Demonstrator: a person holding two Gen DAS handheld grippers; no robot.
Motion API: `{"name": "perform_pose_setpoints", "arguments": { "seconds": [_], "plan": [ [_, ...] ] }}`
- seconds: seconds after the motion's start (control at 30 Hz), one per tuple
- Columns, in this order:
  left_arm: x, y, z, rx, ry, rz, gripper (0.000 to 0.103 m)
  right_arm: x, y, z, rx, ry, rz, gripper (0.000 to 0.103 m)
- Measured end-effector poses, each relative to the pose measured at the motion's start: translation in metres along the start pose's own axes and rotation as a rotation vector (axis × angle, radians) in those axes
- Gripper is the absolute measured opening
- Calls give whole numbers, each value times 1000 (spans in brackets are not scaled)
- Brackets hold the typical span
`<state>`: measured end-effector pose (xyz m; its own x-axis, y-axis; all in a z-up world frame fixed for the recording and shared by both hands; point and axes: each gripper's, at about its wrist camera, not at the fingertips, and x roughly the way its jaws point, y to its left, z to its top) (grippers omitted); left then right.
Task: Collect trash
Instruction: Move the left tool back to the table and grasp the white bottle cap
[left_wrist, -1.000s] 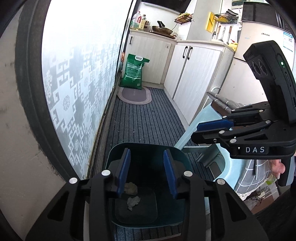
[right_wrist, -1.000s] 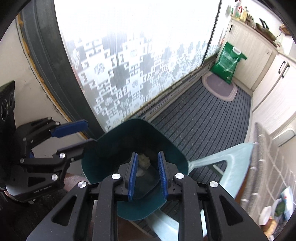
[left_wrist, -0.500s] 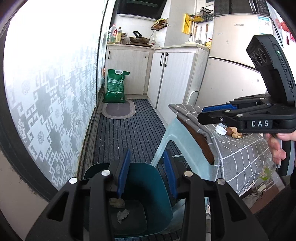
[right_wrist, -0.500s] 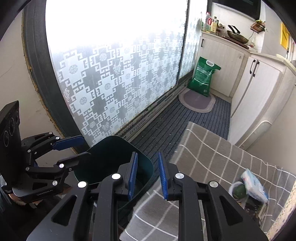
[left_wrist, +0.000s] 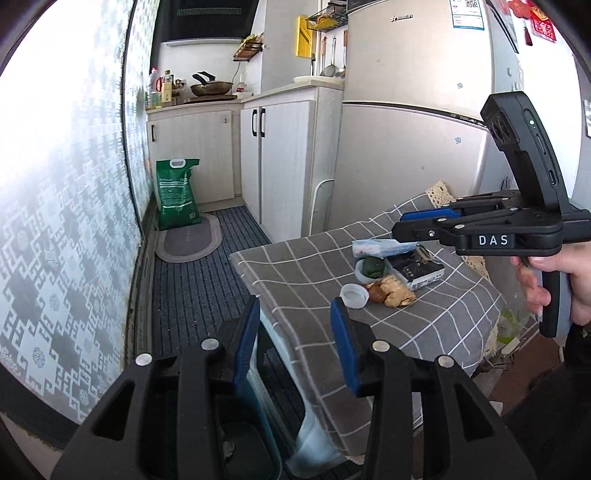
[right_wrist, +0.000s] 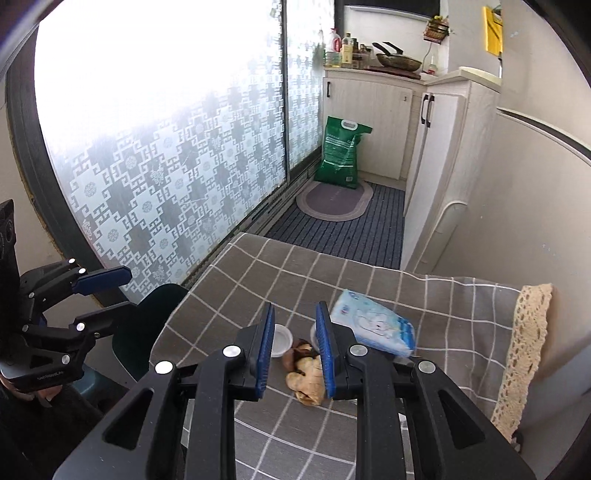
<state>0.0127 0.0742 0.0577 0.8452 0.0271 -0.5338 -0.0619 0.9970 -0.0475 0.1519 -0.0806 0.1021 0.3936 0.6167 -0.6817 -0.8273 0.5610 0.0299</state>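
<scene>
Crumpled tan scraps (right_wrist: 308, 378) with a brown lump lie on the checked cloth (right_wrist: 258, 280), just beyond the right gripper (right_wrist: 294, 345), whose parted fingers hold nothing. The left gripper (left_wrist: 295, 341) is empty too, its jaws apart.

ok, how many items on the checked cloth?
5: tissue pack at the back, green-filled cup, black box beside it, white lid, brown scraps in front. Scraps may be several.

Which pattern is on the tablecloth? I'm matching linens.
Grey tablecloth with a grid of thin white lines; clearest in the right wrist view.
</scene>
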Motion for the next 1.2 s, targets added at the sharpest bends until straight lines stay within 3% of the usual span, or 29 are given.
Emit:
{"name": "perform_pose_setpoints", "arguments": {
  "seconds": [0.13, 0.33, 0.5, 0.7, 0.93, 1.2],
  "plan": [
    [26, -16, 5, 29, 31, -32, 46, -8, -24, -3, 45, -10, -13, 23],
    [57, -34, -3, 48, 79, -74, 48, -12, -51, -16, 90, -12, -50, 36],
    [76, -47, -6, 75, 109, -68, 48, -10, -69, -32, 101, 14, -68, 36],
    [87, -57, -7, 94, 128, -57, 48, -9, -81, -53, 121, 19, -76, 49],
    [97, -56, -5, 82, 134, -44, 48, -6, -81, -71, 121, 41, -52, 54],
    [105, -55, -6, 78, 129, -34, 47, 11, -65, -79, 44, 54, -40, 75]
  ]
}}
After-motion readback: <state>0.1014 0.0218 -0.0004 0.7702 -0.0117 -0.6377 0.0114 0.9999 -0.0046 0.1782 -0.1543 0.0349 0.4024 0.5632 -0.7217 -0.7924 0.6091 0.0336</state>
